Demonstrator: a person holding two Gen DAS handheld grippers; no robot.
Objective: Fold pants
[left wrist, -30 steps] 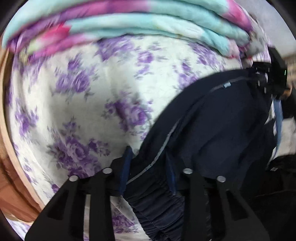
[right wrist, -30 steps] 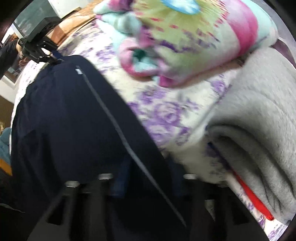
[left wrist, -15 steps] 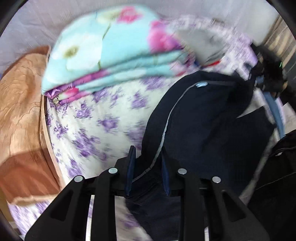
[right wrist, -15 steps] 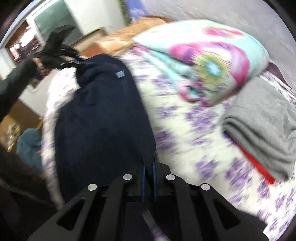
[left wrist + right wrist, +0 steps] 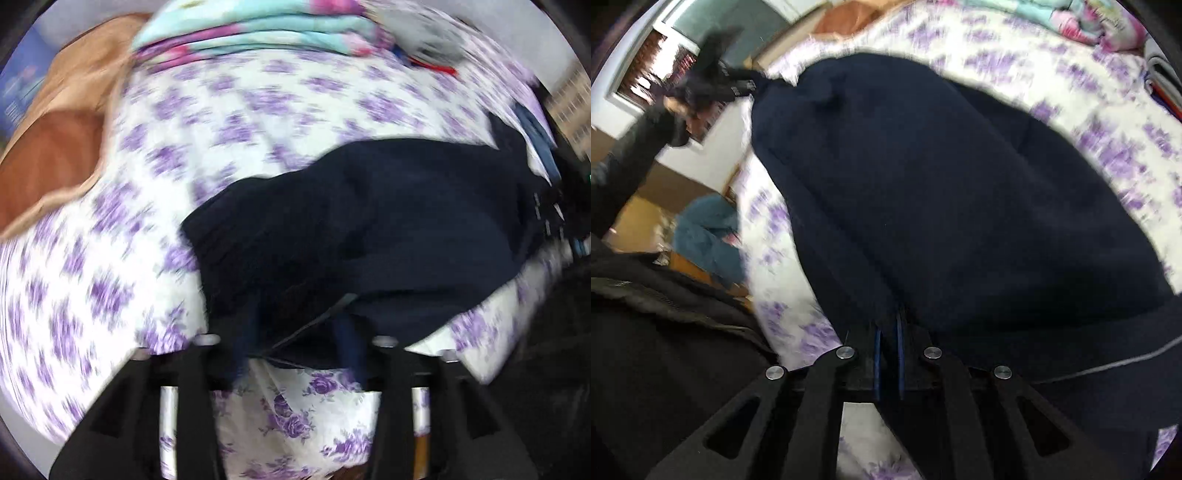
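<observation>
While motion-smeared, pants (image 5: 369,229) edges indistinct.

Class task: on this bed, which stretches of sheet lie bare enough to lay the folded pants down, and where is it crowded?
Bare purple-flowered white sheet lies between the navy pants, the brown wooden bed edge and the folded turquoise-and-pink blanket. Crowded: the far edge, where that blanket meets the folded grey blanket.

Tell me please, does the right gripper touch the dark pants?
Touching. The right wrist view shows the right gripper with its blue pads pinching a fold of the navy pants.
</observation>
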